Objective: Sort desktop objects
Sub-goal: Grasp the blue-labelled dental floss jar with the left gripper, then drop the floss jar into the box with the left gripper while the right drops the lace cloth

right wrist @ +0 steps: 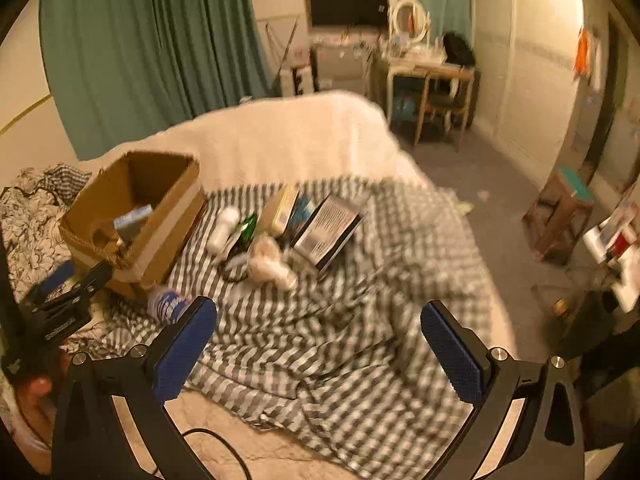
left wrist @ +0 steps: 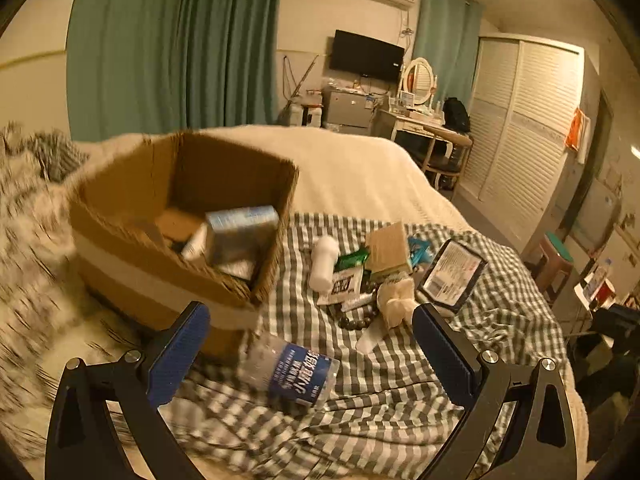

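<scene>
A cardboard box stands on the bed at the left, with a blue-and-white carton and other items inside; it also shows in the right wrist view. A clear water bottle with a blue label lies on the checked cloth between the open fingers of my left gripper. Beyond it lies a pile: a white bottle, a tan box, a black-framed packet, a bead bracelet. My right gripper is open and empty above the cloth, short of the pile.
The bed has a cream blanket behind and a patterned duvet at the left. My left gripper shows at the left in the right wrist view. A dressing table, wardrobe and stool stand beyond the bed.
</scene>
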{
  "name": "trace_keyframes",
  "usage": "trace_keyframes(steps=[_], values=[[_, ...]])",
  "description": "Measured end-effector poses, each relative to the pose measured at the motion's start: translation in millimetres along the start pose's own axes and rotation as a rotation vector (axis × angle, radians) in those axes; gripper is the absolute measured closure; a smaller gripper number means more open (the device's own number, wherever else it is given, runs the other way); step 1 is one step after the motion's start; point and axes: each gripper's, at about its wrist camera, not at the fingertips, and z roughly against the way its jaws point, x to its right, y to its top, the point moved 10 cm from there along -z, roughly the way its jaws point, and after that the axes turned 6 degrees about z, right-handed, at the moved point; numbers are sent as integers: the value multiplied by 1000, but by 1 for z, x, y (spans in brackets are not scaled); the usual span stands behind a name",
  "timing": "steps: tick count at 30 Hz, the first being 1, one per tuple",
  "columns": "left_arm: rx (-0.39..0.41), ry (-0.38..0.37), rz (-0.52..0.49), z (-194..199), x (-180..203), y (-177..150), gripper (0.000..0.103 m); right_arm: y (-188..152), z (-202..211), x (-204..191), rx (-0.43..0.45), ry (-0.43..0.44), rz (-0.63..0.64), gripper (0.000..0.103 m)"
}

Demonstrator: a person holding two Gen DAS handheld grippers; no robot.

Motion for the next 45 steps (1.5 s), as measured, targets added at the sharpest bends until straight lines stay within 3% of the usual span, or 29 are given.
trace_keyframes(steps=[7,10,14,16,19,21,23,25,28,39,45], values=[[-83,23,-11,-73,-15,-58,0,-34,-91,-20,-25,40,180,1],[-120,45,-32,-98,-18,-70,0,-27,-125,-39,4,85,229,1],[-121,72,-137,-120,-16,-80,0,-7,-169,-70,48,140,258,1],[-177,84,-133,-134,-21,-89,0,3,-190,-85,68,158,270,1],[-221,43,-82,-145,-26,-97,0,5,-221,-94,65,137,282,1],[-224,22,-65,-146,-25,-95,0,-2,-237,-92,33,140,260,9],[-229,21,-56,-146,-26,-97,0,-12,-248,-87,-5,133,228,49],[-227,27,-72,-145,-24,-98,1,-16,-250,-84,-22,128,225,71],[-217,28,-93,-142,-21,-99,1,-18,-238,-80,-20,116,231,78],[-142,46,-104,-89,-23,-93,2,-30,-151,-92,-36,104,293,80],[-36,43,-137,-30,-18,-50,2,-10,-87,-122,35,126,313,80]])
